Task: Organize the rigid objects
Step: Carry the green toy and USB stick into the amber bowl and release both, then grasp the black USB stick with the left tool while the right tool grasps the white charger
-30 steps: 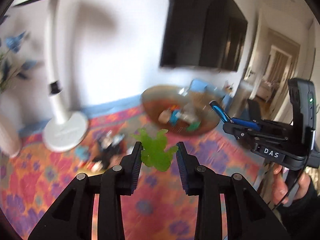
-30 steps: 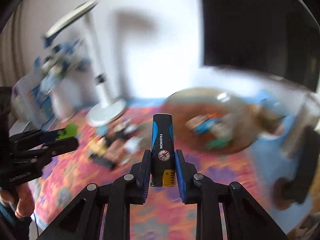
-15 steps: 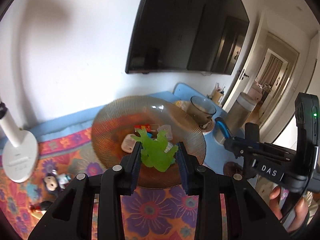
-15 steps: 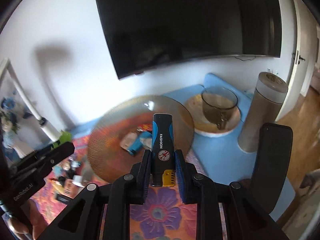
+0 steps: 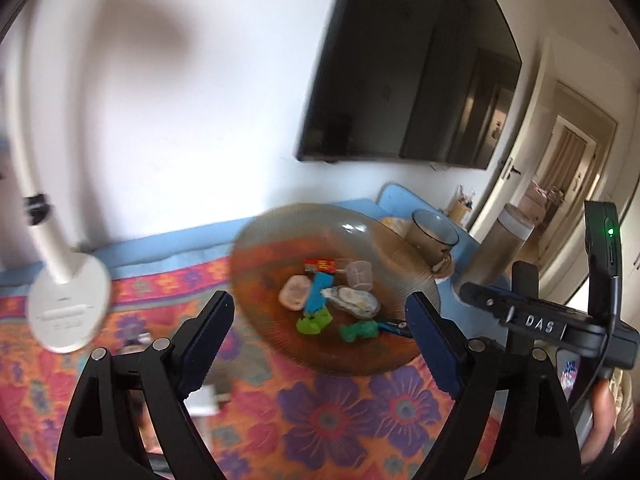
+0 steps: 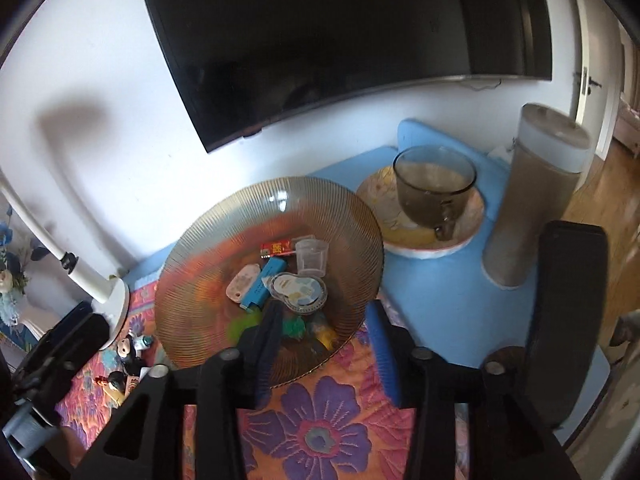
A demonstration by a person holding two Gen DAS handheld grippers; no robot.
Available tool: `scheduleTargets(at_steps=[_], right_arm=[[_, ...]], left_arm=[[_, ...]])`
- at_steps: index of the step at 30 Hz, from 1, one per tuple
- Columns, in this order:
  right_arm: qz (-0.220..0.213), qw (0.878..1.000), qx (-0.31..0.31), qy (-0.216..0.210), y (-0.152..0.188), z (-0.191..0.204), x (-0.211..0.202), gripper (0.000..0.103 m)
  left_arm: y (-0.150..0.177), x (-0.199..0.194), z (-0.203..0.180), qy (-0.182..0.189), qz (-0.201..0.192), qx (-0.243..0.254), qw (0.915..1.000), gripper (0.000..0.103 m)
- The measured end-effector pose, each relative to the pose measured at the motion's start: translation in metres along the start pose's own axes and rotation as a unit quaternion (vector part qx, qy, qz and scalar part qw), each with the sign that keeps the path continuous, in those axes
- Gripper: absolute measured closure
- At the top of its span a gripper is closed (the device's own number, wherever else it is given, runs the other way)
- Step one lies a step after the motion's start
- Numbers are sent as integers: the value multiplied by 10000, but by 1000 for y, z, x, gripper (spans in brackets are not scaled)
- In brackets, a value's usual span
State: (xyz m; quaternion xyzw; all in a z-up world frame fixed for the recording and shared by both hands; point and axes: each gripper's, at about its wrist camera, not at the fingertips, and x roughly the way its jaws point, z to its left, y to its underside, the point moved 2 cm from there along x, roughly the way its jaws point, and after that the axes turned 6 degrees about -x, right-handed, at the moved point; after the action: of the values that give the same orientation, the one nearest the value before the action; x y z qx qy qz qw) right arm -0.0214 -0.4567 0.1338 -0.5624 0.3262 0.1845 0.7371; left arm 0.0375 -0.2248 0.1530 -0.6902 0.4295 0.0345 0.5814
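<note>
Green toy in dish (blurred), beyond left hand-held gripper

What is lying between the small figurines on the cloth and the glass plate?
Nothing visible. The figurines stand on the flowered cloth just off the glass plate, on its left, with only bare cloth between them. The lamp base sits behind them, off that path.

Left gripper: two matte black plastic arms with triangular cutouts, round silver screws at the joints, and ribbed dark blue pads lining the jaws. Right gripper: the same black build with brighter blue pads. Seen from the left, its side carries white letters "DAS", a green light and a black cable.
</note>
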Motion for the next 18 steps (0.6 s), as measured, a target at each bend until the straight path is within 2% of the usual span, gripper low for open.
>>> scheduleTargets(at_steps=[5, 7, 10, 13, 15, 17, 18], right_arm=[[-209, 9984, -220, -470, 9, 36, -23, 51], [-306, 9964, -440, -650, 19, 61, -32, 43], [-316, 9926, -810, -848, 39, 98, -34, 42], [84, 9872, -1092, -1159, 66, 133, -22, 41], [433, 9817, -1092, -1498, 84, 150, -9, 41], [648, 9781, -1204, -1570, 100, 165, 8, 41], [678, 9772, -1301, -1534, 107, 171, 15, 41]], left_arm=[[10, -68, 34, -439, -339, -256, 9981, 16], [23, -99, 52, -778, -542, -381, 9948, 16], [46, -127, 82, -1178, -692, -637, 9886, 15], [78, -140, 116, -1569, -569, -839, 9824, 15], [101, -137, 138, -2029, -403, -806, 9750, 15], [124, -127, 161, -2357, -167, -893, 9676, 15], [132, -125, 172, -2404, -105, -961, 9659, 15]])
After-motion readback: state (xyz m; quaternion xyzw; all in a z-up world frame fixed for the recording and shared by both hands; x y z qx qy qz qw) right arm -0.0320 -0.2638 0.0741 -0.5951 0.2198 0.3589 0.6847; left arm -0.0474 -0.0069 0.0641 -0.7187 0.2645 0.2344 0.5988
